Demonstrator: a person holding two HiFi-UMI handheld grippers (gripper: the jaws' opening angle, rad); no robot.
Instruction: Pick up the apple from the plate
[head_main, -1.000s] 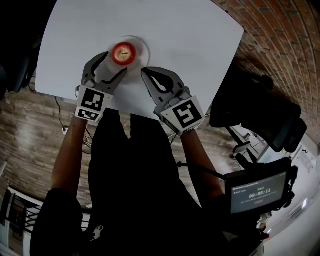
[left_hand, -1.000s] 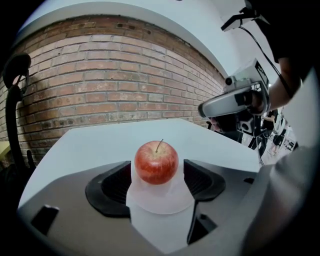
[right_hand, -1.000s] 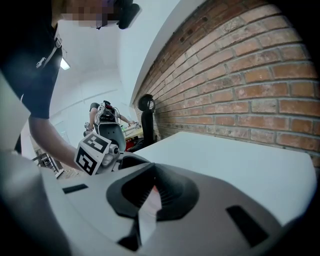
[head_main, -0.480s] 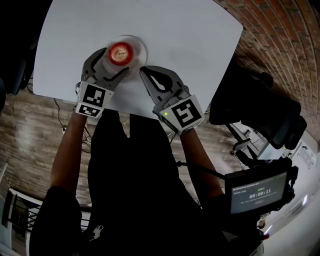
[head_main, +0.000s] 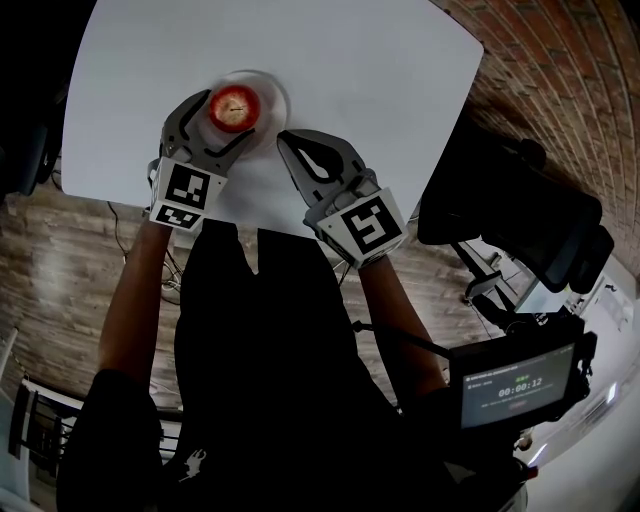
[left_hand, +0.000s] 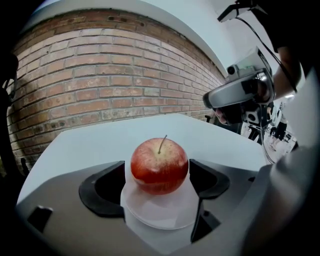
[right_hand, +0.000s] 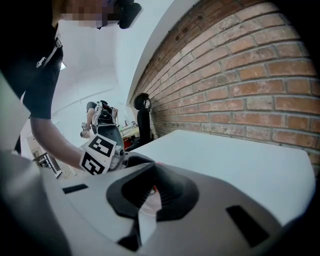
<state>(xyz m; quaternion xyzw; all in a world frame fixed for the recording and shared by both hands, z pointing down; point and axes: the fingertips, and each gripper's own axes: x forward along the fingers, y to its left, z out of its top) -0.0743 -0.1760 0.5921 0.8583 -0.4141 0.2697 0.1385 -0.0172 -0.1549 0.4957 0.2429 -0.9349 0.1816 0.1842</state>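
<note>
Just now the red apple (head_main: 232, 107) sits upright, stem up, on the small white plate (head_main: 275, 92). The plate lies in the near-left part of the white table (head_main: 350, 60).

The left gripper (head_main: 228, 120) reaches in from the near side and straddles the fruit. Its jaws have just been opening and stand wide, with the apple between them. In the left gripper view the left jaw is a sliver clear of the skin. The right jaw is just beside it, and whether it touches cannot be told. Both jaws reach over the plate's near rim.

Just right of the plate, the right gripper (head_main: 288, 140) sits low over the table. Its jaws are drawn together at the tips and nothing is between them.

A brick wall (left_hand: 100, 85) stands beyond the table's far edge. A small screen (head_main: 517, 385) shows at the near right, beside the person.
</note>
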